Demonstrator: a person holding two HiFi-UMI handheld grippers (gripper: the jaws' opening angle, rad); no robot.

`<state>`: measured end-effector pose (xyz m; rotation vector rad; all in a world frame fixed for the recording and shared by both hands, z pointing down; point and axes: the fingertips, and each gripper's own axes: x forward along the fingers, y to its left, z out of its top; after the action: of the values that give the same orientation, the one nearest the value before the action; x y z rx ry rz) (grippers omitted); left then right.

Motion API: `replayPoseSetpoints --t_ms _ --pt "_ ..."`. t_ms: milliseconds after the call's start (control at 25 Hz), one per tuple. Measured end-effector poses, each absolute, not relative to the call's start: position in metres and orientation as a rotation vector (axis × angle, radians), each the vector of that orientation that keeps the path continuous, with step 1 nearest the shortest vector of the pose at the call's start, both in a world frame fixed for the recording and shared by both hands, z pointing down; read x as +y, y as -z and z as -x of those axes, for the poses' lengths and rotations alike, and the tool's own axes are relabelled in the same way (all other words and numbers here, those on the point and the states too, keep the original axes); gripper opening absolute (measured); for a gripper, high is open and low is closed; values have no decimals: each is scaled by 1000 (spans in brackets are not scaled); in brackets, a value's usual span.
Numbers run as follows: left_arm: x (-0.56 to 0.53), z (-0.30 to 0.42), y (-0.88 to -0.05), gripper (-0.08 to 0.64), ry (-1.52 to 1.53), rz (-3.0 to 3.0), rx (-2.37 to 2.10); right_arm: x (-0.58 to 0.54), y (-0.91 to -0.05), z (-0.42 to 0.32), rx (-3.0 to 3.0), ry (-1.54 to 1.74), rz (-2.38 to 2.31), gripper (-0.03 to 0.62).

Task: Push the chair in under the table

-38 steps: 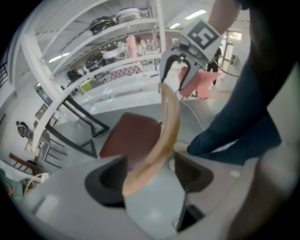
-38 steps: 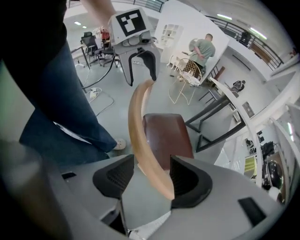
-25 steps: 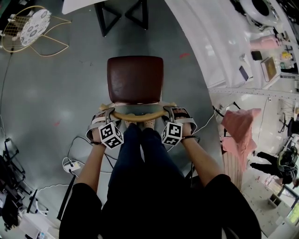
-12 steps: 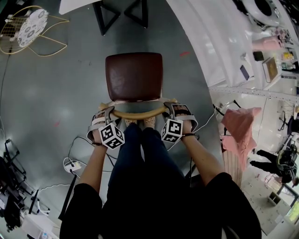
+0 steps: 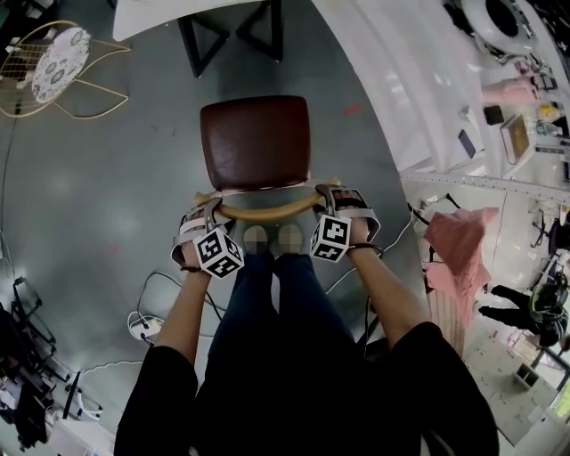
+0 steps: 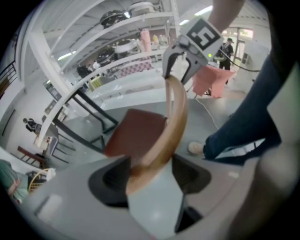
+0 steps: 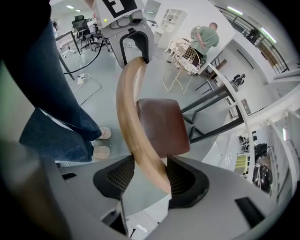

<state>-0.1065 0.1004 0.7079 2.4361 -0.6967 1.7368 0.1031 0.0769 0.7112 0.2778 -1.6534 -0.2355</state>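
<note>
The chair has a brown padded seat (image 5: pixel 256 142) and a curved wooden backrest (image 5: pixel 267 212). It stands in front of the white table (image 5: pixel 178 11), short of its black legs (image 5: pixel 233 36). My left gripper (image 5: pixel 207 207) is shut on the backrest's left end, and my right gripper (image 5: pixel 331 194) on its right end. In the left gripper view the backrest (image 6: pixel 173 122) runs out from between the jaws of the left gripper (image 6: pixel 149 176) to the other gripper. The right gripper view shows the backrest (image 7: pixel 129 117) clamped in my right gripper (image 7: pixel 147 176), with the seat (image 7: pixel 161 126) beyond it.
A gold wire stand (image 5: pixel 53 67) is on the floor at the far left. Cables and a power strip (image 5: pixel 147 321) lie at the near left. A white curved counter (image 5: pixel 401 80) runs along the right, with a pink cloth (image 5: pixel 459 245) near it. The person's legs (image 5: pixel 267 294) are just behind the chair.
The chair has slid away from the person toward the table. Both grippers moved with it and kept their hold on the backrest.
</note>
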Motion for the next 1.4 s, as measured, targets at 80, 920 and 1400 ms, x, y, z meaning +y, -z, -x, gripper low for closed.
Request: replayPoseSetpoints --t_ms 80,920,1400 --pt "91 109 -707 284 -1731 -2437 -701 66 -711 -101 -1649 241 -284 201" --pt "-4 120 -712 296 -1732 -2342 -761 -36 -712 -87 -1687 287 -280 201" --pt "-65 133 -714 301 -1778 -2277 -786 -98 -709 -75 -1725 302 -288 202"
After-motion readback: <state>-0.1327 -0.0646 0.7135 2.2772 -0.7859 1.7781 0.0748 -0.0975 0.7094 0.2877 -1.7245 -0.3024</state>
